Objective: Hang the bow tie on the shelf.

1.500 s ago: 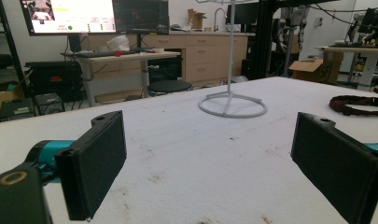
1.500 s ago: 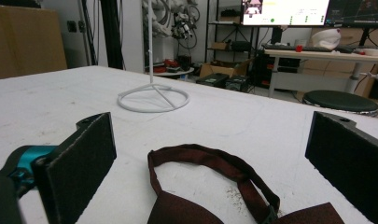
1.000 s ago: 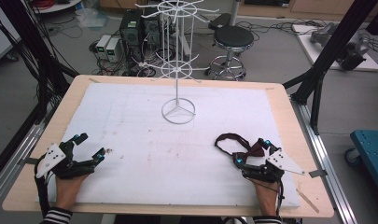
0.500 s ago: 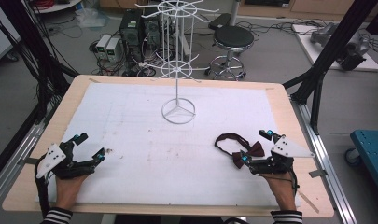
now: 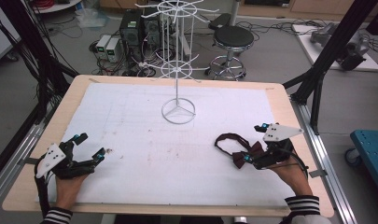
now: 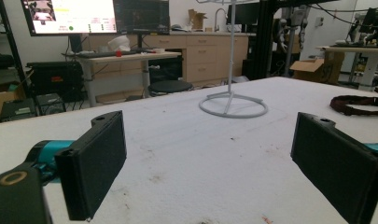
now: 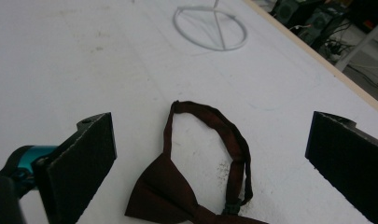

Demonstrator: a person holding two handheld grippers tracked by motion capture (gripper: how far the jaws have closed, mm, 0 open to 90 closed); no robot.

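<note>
Black claws [image 7: 210, 158], teal fittings, striped cuffs [image 5: 301, 204]

Bow tie [image 7: 177, 191]: dark maroon cloth, matt. Stand [image 5: 178, 112]: white-coated wire metal. Tabletop [image 5: 280, 102]: pale wood rim, white matt cover.

The left hand-held gripper [image 5: 89, 145] sits at the near left corner, held by the left hand [image 5: 69, 185], whose striped sleeve [image 5: 56, 216] enters from the near edge. Its jaws stand wide apart, pointing toward the far right. The right hand-held gripper [image 5: 248, 144] is at the near right, gripped by the right hand [image 5: 291, 175], jaws spread wide and aimed left.
</note>
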